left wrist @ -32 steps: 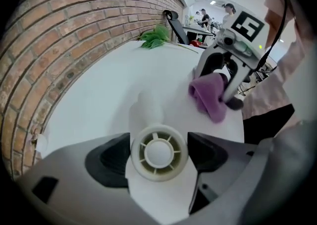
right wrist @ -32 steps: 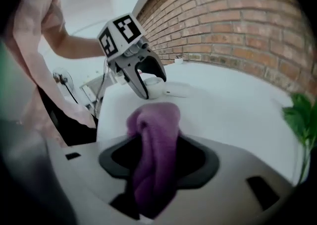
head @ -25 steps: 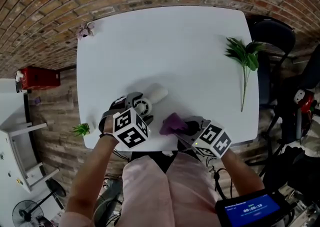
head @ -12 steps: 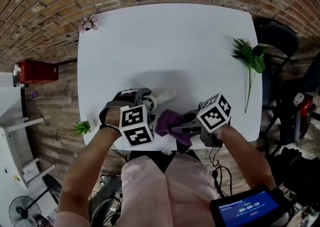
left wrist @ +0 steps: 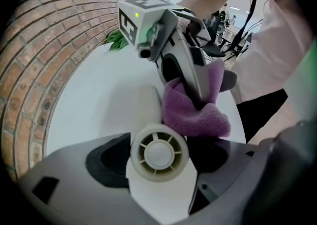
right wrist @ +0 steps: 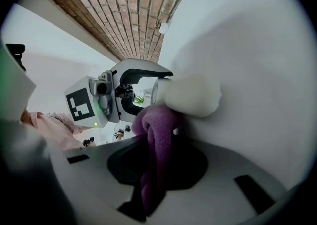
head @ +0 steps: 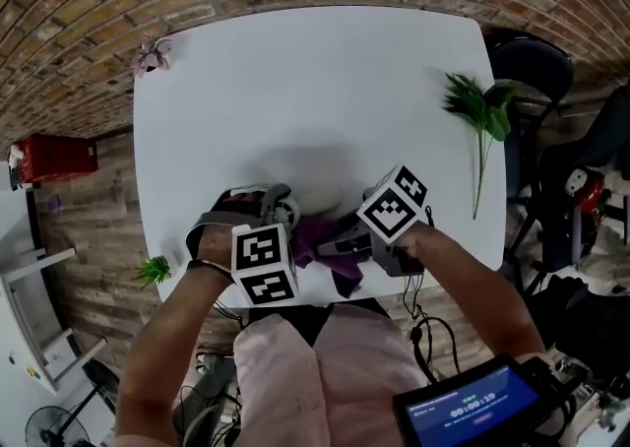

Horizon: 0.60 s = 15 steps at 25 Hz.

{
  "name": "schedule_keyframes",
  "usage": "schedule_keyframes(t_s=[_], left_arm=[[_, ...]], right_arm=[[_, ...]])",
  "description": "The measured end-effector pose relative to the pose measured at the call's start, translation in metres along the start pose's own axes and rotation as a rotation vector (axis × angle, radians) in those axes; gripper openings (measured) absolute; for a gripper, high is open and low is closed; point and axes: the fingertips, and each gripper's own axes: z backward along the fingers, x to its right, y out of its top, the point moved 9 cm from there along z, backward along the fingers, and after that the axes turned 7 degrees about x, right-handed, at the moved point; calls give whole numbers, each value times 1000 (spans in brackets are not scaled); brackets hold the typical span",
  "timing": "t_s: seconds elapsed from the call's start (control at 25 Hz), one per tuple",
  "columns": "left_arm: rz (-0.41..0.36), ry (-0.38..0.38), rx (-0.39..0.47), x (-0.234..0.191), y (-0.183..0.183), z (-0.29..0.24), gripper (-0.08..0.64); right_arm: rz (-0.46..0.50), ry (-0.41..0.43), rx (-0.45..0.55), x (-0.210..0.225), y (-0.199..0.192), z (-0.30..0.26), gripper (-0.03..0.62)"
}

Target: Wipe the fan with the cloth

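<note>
Holding the fan (left wrist: 158,153) by its round grille end, the left gripper (head: 262,205) has one jaw pressed against each side of it; the fan lies on its side on the white table (head: 315,91), close to the near edge. Right gripper (head: 333,244), just right of the fan, has its jaws pinched together on a purple cloth (left wrist: 194,112). The cloth bulges in a fold ahead of those jaws and touches the fan's cream body just behind the grille end, while a loose end trails back under the gripper. Green sprig (head: 479,115) lies well to the right of the fan; small pink flower (head: 150,56) sits far beyond the fan to the left, at the table's corner
</note>
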Motion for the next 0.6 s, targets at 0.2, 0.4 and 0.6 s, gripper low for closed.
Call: schedule_keyframes(t_s=[0.2,0.4,0.6], left_arm=[[-13,1,8,1,2,0,365],[-22,-1,5,1,2,-1,365],[-32,-7,-4,1,-2,0,365]], right_arm=[[-26,-33,73,1,-2,9,64],[-43,-59,124,4,-2,20,64],[-53,-94,161,10,-4,36,64]])
